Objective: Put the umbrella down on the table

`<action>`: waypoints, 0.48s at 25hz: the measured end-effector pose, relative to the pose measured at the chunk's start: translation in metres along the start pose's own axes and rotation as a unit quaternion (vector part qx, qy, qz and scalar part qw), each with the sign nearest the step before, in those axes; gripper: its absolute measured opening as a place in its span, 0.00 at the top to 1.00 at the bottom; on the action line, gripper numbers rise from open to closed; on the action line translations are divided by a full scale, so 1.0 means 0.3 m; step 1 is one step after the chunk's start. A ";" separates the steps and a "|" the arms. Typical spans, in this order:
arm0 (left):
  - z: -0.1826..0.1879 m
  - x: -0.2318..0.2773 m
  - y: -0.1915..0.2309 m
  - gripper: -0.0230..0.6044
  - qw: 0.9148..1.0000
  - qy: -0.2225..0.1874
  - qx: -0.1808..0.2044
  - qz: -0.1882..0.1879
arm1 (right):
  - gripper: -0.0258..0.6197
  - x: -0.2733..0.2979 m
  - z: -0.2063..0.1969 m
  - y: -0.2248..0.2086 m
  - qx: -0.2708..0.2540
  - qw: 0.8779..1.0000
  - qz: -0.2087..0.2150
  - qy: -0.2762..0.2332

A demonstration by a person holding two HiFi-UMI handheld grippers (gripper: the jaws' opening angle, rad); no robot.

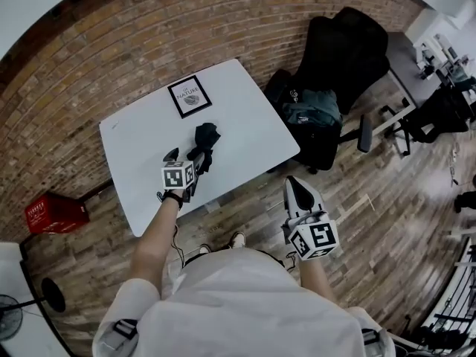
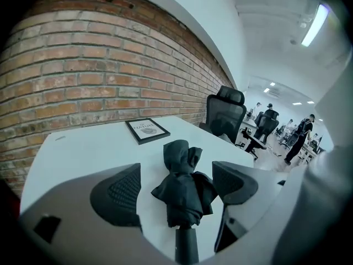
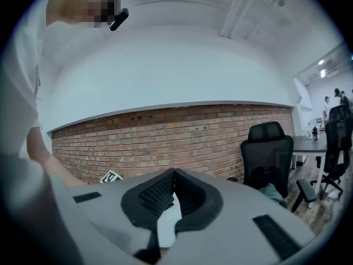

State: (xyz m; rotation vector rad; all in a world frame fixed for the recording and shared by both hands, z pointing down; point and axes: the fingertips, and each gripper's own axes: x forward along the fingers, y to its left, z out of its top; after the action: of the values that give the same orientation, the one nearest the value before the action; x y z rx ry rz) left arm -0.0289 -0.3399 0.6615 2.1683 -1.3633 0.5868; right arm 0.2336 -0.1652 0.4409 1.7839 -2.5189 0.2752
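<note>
The folded umbrella (image 1: 205,141) already lies mid-frame on the white table (image 1: 245,110), the left gripper (image 1: 186,158) has its jaws spread wide, clear of it, and the right gripper (image 1: 300,193), lower right, is closed together and empty, so the task looks done.

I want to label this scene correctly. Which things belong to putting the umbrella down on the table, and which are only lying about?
Part of the job:
umbrella
white table under it
left tool, open, not gripping the umbrella

Only lying about:
framed picture on the table
office chair
dark bag
red crate on the floor
</note>
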 end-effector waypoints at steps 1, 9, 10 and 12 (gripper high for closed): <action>0.001 -0.021 0.012 0.32 1.000 -0.004 -0.003 0.003 | 0.93 0.008 0.002 0.016 -0.001 1.000 0.007 -0.001; 0.023 -0.205 0.103 0.33 0.997 -0.067 -0.039 0.022 | 0.93 0.033 0.004 0.113 -0.001 0.999 0.037 -0.003; 0.042 -0.237 0.112 0.37 0.994 -0.088 -0.056 0.020 | 0.93 0.032 0.001 0.125 -0.001 0.999 0.039 -0.003; 0.087 -0.298 0.121 0.57 0.987 -0.129 -0.093 0.012 | 0.93 0.025 -0.003 0.144 -0.002 0.999 0.041 -0.001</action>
State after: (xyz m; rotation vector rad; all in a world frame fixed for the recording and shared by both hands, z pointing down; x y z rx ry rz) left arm -0.0955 -0.3077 0.5943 2.1307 -1.5125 0.1806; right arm 0.1903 -0.1582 0.4376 1.6830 -2.5963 0.2705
